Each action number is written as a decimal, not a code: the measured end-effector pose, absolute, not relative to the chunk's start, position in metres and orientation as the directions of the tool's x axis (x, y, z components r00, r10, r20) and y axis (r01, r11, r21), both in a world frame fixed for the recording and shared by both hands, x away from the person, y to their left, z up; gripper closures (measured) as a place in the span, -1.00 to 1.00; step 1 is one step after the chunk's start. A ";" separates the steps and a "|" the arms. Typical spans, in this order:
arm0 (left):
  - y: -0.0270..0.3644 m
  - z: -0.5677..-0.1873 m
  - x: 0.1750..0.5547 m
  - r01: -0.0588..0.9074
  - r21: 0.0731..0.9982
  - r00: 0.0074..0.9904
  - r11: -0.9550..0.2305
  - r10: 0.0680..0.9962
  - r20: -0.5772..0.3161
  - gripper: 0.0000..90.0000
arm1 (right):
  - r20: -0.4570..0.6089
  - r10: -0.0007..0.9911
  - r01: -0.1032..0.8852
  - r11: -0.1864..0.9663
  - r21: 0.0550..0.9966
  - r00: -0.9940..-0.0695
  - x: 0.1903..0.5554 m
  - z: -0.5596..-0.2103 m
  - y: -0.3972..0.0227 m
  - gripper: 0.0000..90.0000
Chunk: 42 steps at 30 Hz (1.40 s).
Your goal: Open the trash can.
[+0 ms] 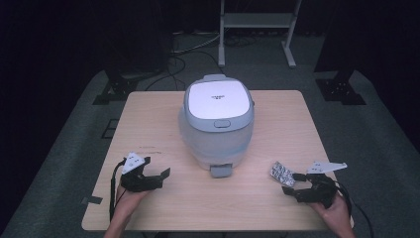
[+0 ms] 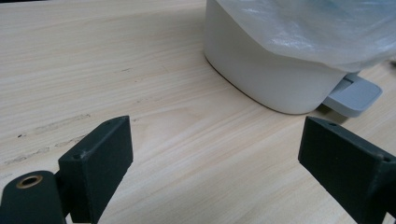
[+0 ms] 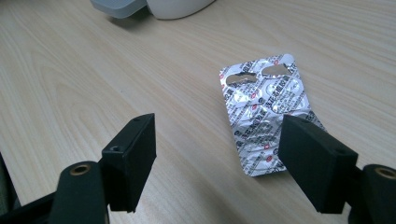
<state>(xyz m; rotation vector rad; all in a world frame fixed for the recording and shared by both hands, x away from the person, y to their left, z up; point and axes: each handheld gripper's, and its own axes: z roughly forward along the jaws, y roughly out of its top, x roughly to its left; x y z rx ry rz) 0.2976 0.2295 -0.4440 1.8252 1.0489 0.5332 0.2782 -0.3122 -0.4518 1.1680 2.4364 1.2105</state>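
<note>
High view: there are two grippers, one rice cooker and one blister pack on a single wooden table (image 1: 148, 124). The left gripper (image 1: 157, 174) sits at about eight o'clock on the tabletop, the rice cooker (image 1: 218, 119) stands at the centre, slightly toward twelve o'clock, and the blister pack (image 1: 282, 173) lies flat at about four o'clock, with the right gripper (image 1: 293, 184) at its near edge. The cooker is white with a grey lid, its lower body wrapped in clear film, and one small grey tab (image 1: 220, 170) juts from its base at six o'clock.

The table is pale wood with a light grain, standing on grey carpet; the room beyond is dark, with a metal stand (image 1: 257, 22) at twelve o'clock and cables on the floor.

In the left gripper view, the jaws are spread wide over bare wood with nothing between them, and the cooker's base is at one o'clock. In the right gripper view, the jaws are spread too; the silver pack (image 3: 266, 116) lies at one o'clock, its near end apparently just under the right-hand jaw, though whether they touch cannot be told.
</note>
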 end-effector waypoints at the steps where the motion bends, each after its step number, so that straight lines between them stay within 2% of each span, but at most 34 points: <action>1: 0.229 -0.444 0.297 0.433 0.880 0.541 -0.198 0.837 -0.078 -0.80 | 0.162 0.718 0.562 0.363 0.743 -0.677 0.277 -0.450 -0.312 -0.41; 26: 0.219 -0.443 0.296 0.425 0.877 0.588 -0.226 0.805 -0.077 -0.70 | 0.164 0.712 0.557 0.362 0.748 -0.682 0.275 -0.448 -0.309 -0.41; 32: 0.216 -0.442 0.296 0.418 0.877 0.603 -0.235 0.794 -0.075 -0.64 | 0.172 0.713 0.562 0.355 0.747 -0.679 0.276 -0.448 -0.309 -0.41; 33: 0.216 -0.442 0.296 0.418 0.877 0.606 -0.237 0.792 -0.075 -0.57 | 0.172 0.714 0.563 0.355 0.746 -0.679 0.277 -0.449 -0.309 -0.41; 42: 0.208 -0.440 0.295 0.406 0.878 0.633 -0.252 0.771 -0.072 -0.51 | 0.171 0.714 0.563 0.356 0.746 -0.679 0.276 -0.448 -0.308 -0.41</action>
